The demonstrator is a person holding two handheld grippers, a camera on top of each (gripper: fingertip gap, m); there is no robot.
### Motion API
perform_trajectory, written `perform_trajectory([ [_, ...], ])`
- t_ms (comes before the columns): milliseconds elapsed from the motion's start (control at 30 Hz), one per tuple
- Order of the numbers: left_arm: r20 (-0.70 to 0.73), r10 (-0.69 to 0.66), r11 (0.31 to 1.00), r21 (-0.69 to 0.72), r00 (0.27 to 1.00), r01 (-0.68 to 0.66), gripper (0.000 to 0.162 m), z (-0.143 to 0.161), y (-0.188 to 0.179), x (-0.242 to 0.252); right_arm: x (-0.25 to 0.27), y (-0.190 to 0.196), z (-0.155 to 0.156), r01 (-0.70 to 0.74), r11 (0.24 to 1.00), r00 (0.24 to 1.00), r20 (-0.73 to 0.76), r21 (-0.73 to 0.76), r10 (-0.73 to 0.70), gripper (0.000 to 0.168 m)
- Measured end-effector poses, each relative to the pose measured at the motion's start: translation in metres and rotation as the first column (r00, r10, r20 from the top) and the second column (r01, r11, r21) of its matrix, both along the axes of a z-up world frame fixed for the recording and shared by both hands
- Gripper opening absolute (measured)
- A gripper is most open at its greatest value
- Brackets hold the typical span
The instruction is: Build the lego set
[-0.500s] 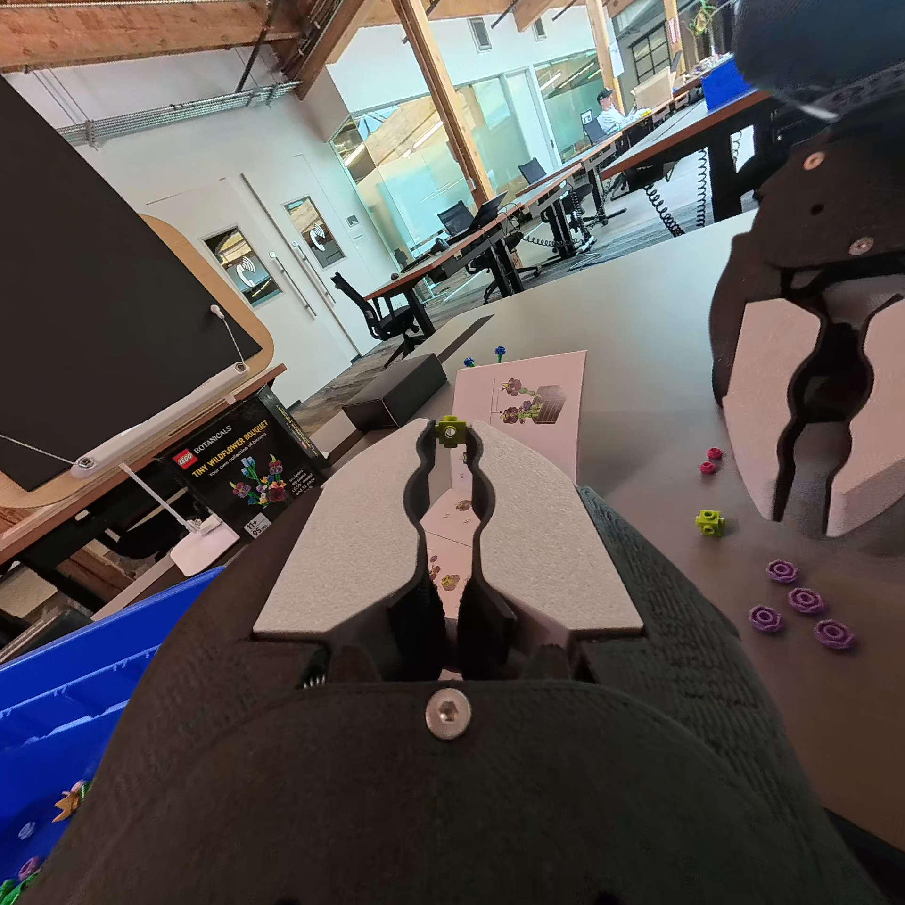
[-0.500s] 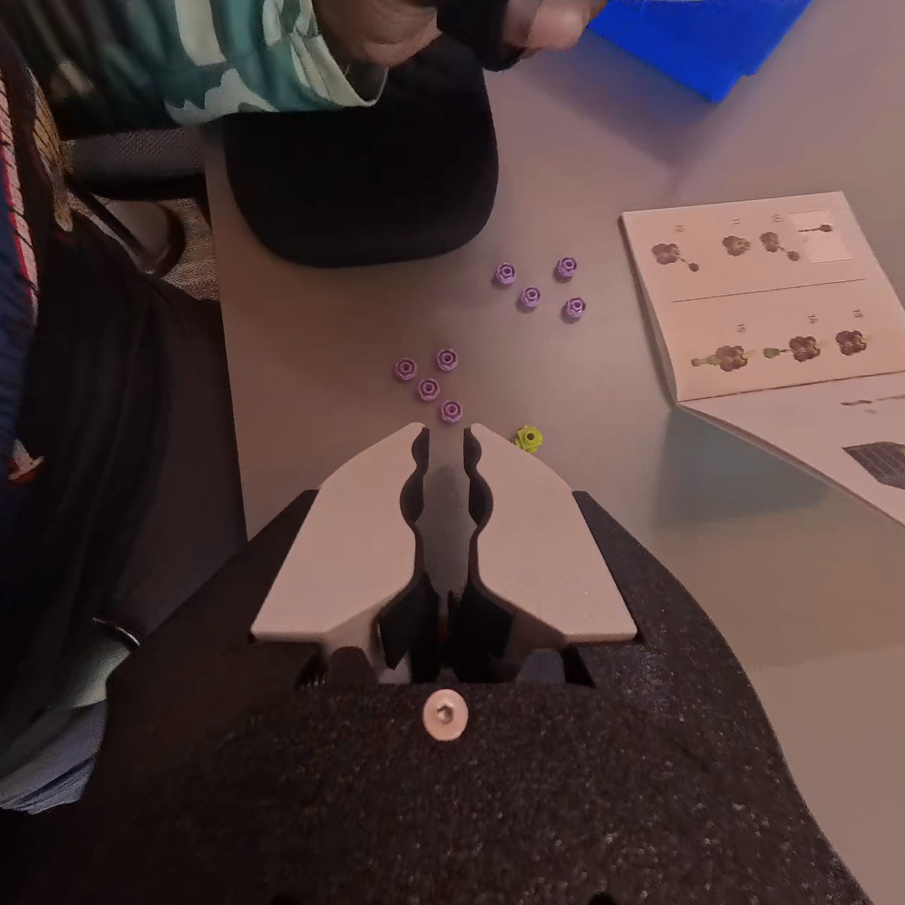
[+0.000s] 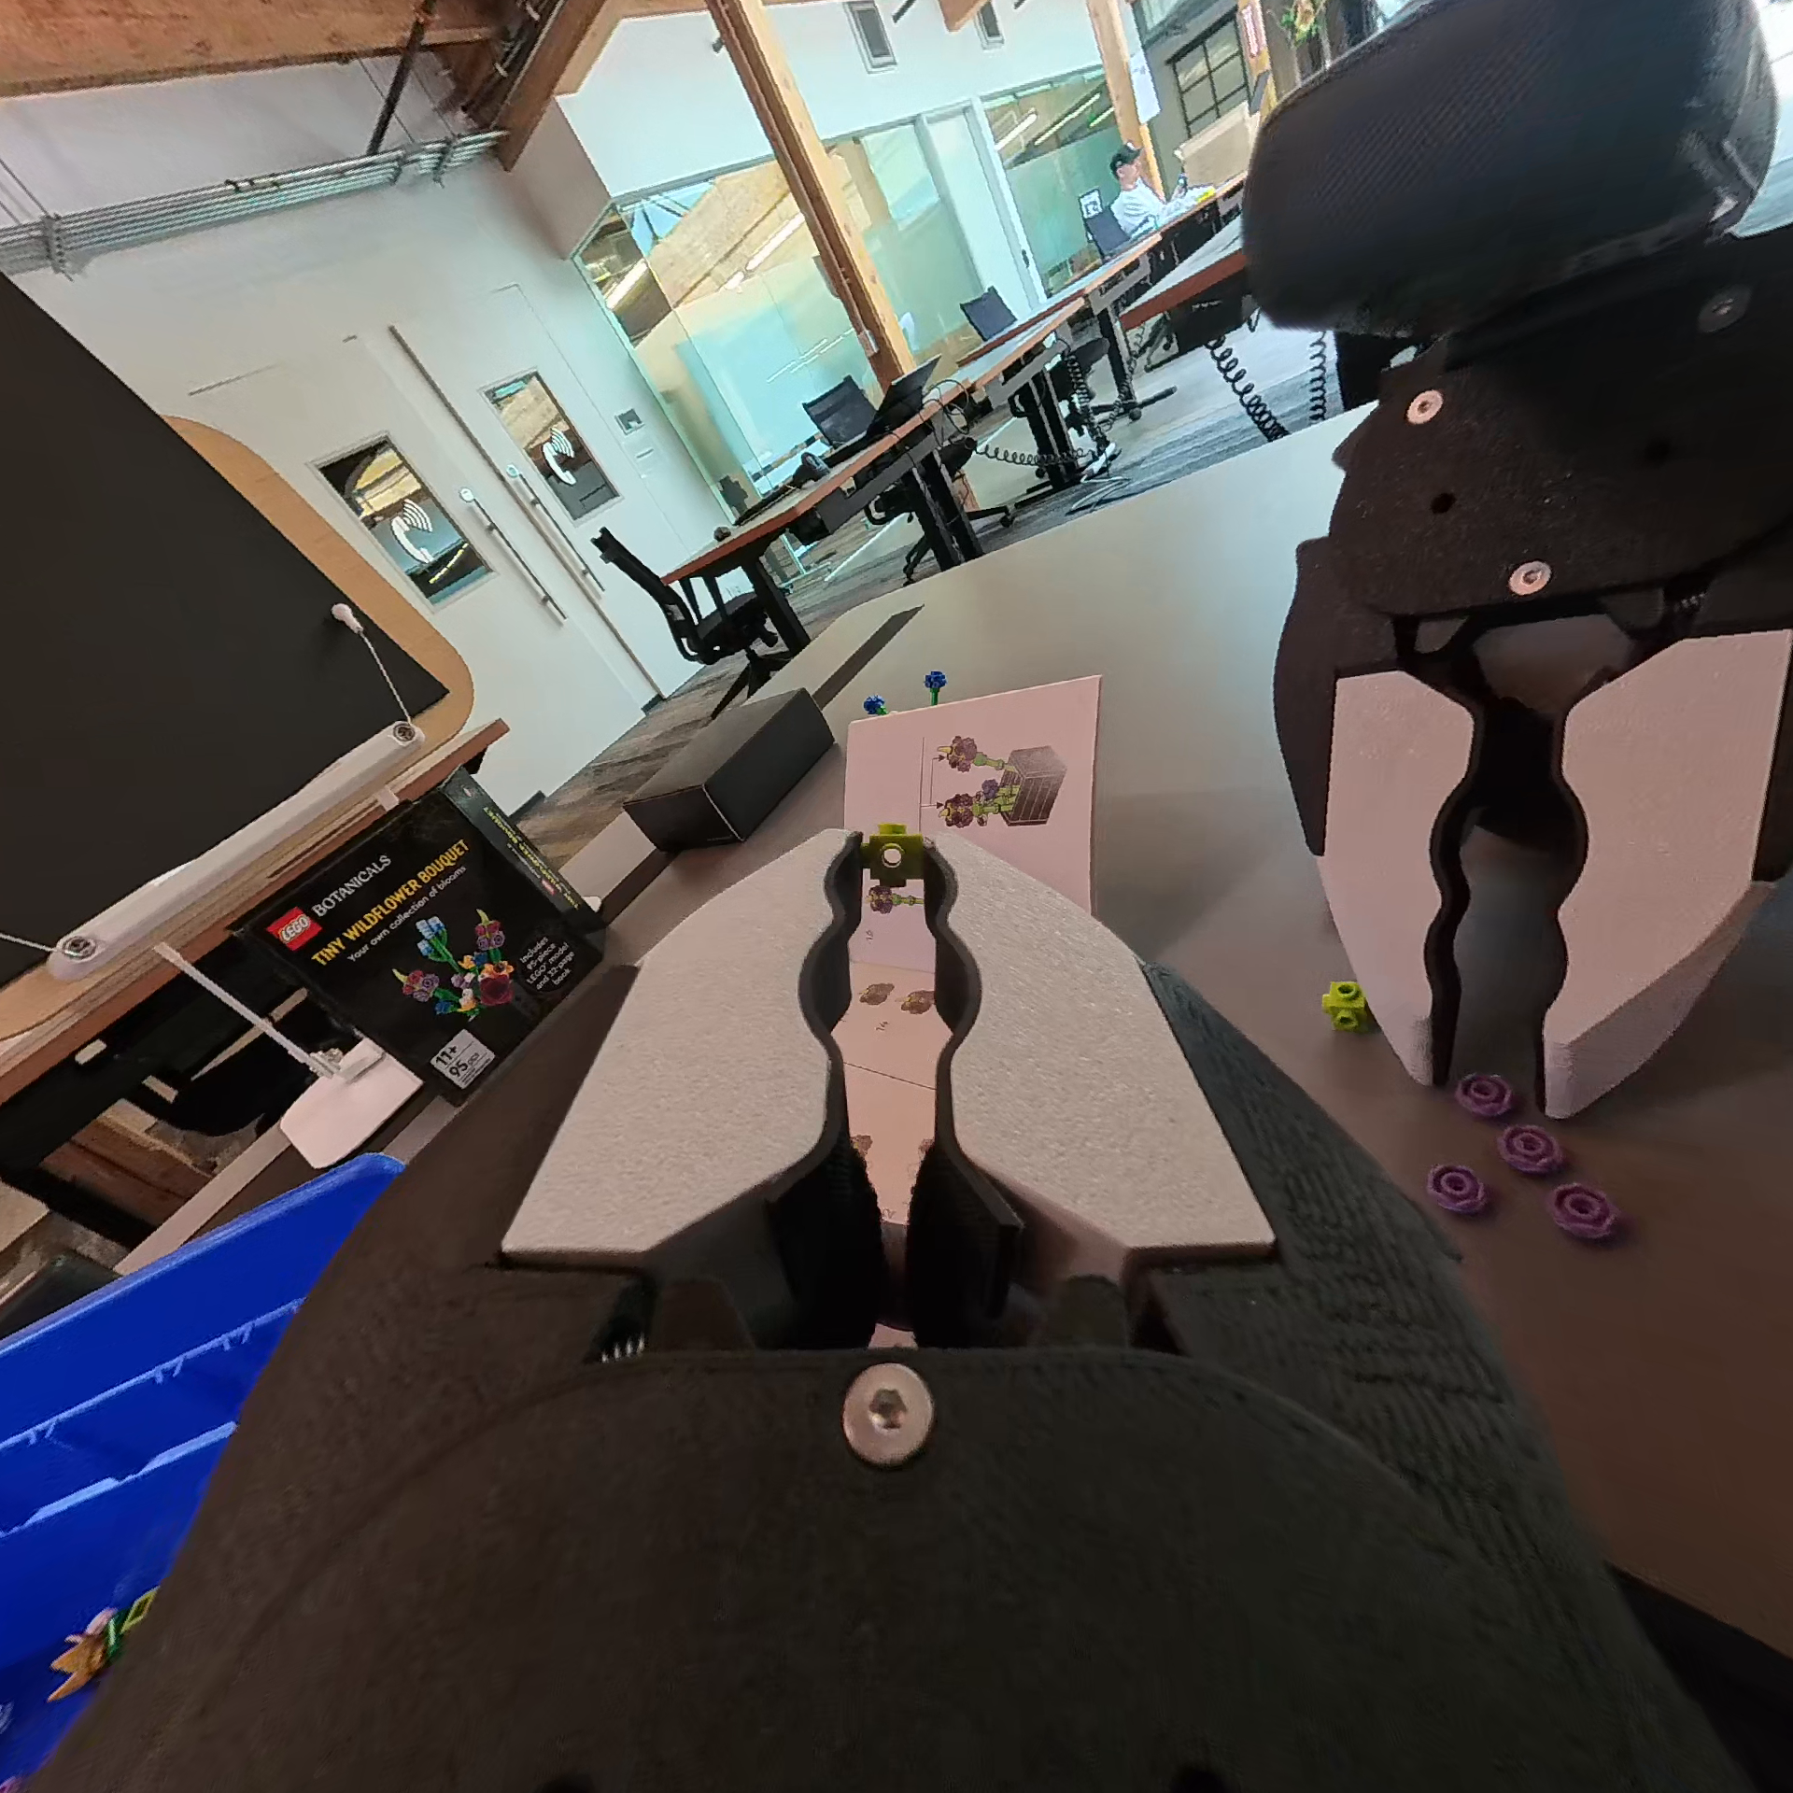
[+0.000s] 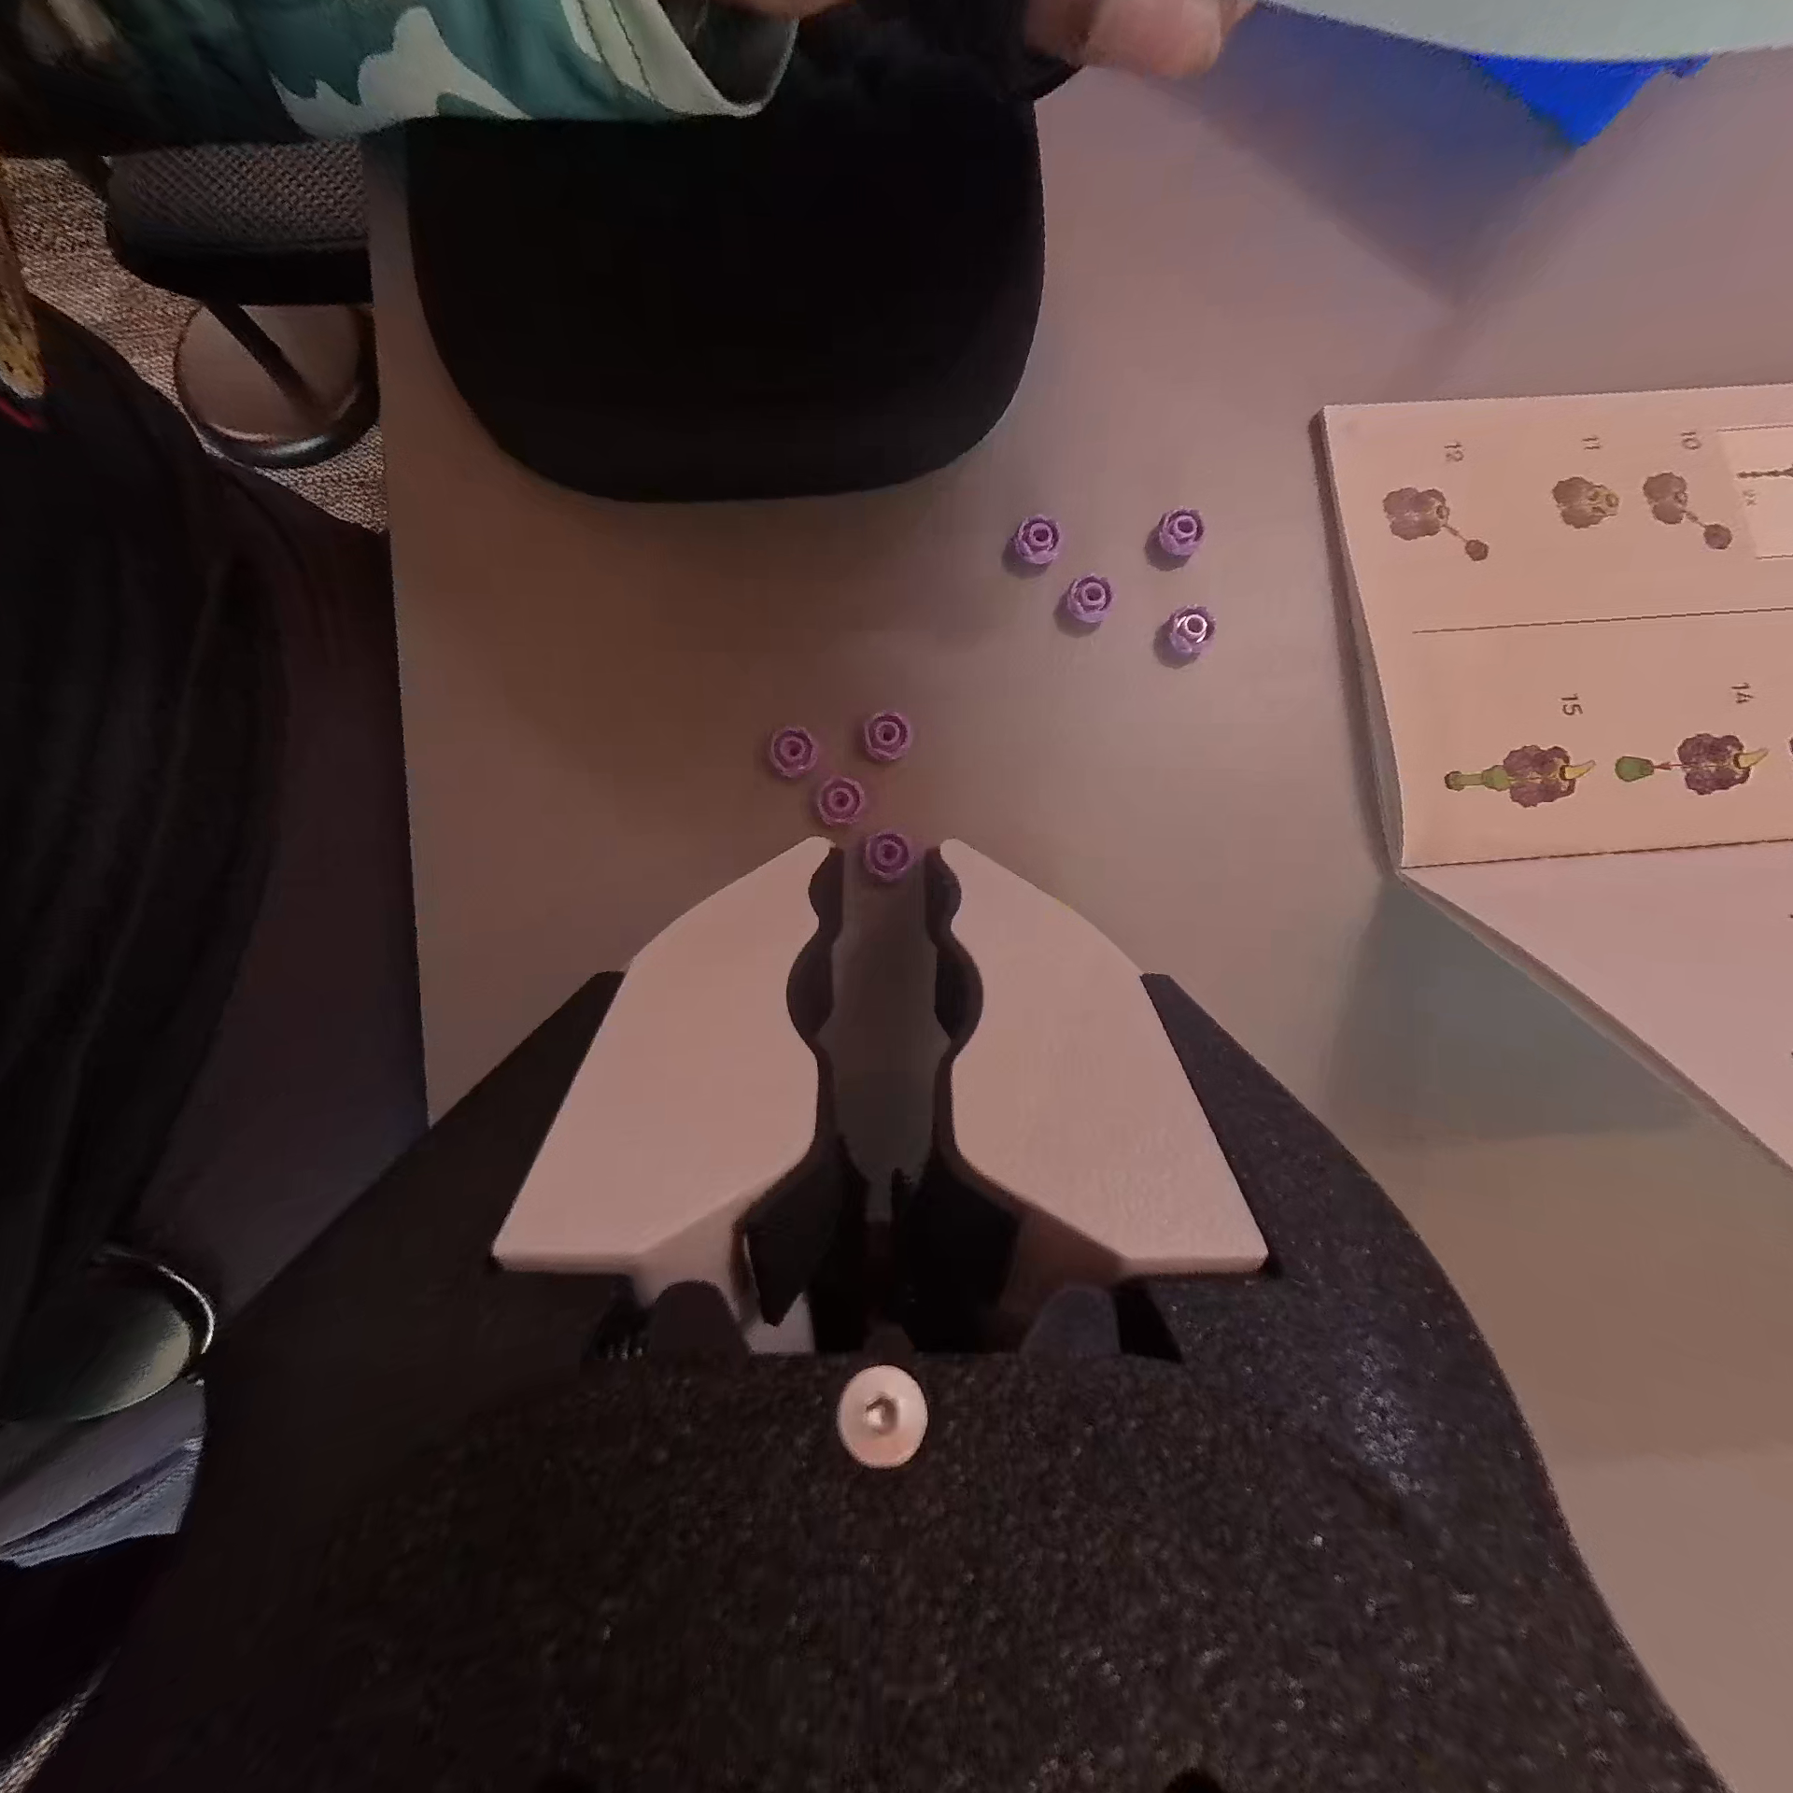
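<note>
While my left gripper pinches a lime-green stud piece at its tips, my right gripper, jaws spread, straddles a purple flower piece at twelve o'clock on the grey table.

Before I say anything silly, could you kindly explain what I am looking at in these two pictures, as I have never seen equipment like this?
There is no robot here. A person holds a pair of hand-held tongs in each hand, and each carries a camera looking forward along its two fingers.

The left wrist view shows the left tongs raised over a grey table, shut on a small lime green piece. Farther right in that picture are the right tongs, pointing down at the table.

The right wrist view looks down along the right tongs. They are open, with one purple flower stud lying between the tips, not yet gripped.

Also on the table: seven more purple studs in two clusters, a second lime piece, the open instruction booklet, the set's black box and a blue bin.
</note>
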State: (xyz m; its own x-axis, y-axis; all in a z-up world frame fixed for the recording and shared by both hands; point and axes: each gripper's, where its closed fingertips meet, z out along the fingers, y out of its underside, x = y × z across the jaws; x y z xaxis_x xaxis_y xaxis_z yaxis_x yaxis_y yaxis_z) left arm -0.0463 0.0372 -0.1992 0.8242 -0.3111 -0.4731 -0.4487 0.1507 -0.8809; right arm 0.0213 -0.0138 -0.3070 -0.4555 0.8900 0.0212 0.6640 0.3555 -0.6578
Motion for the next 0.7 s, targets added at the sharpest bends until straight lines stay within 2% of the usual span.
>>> perform_trajectory([
  [233,0.018,-0.018,1.0,-0.014,1.0,0.019,0.012,0.0,-0.001,0.003,-0.001,0.002,0.001,0.009,1.0,1.0,-0.009,-0.009,-0.009,0.01],
  [333,0.049,-0.023,0.999,-0.033,0.999,0.024,0.012,-0.001,-0.001,0.003,-0.01,0.009,0.022,0.068,0.995,0.988,-0.135,-0.067,-0.077,0.01],
  [400,0.092,-0.027,0.998,-0.046,0.995,0.032,0.012,0.001,-0.001,0.003,-0.022,0.02,0.054,0.14,0.979,0.933,-0.312,-0.15,-0.182,0.01],
  [467,0.134,-0.043,0.997,-0.061,0.99,0.052,0.012,0.002,-0.002,0.004,-0.03,0.027,0.094,0.169,0.942,0.827,-0.478,-0.29,-0.295,0.01],
  [533,0.138,-0.046,0.996,-0.073,0.989,0.057,0.012,0.0,-0.002,0.005,-0.036,0.033,0.12,0.181,0.884,0.729,-0.545,-0.431,-0.415,0.01],
  [600,0.093,-0.039,0.997,-0.064,0.995,0.045,0.012,-0.001,-0.002,0.007,-0.041,0.041,0.125,0.209,0.839,0.676,-0.546,-0.501,-0.495,0.009],
  [700,-0.019,-0.005,0.999,-0.036,1.0,0.004,0.012,-0.005,-0.001,0.009,-0.048,0.045,0.117,0.244,0.799,0.663,-0.507,-0.549,-0.551,0.009],
])
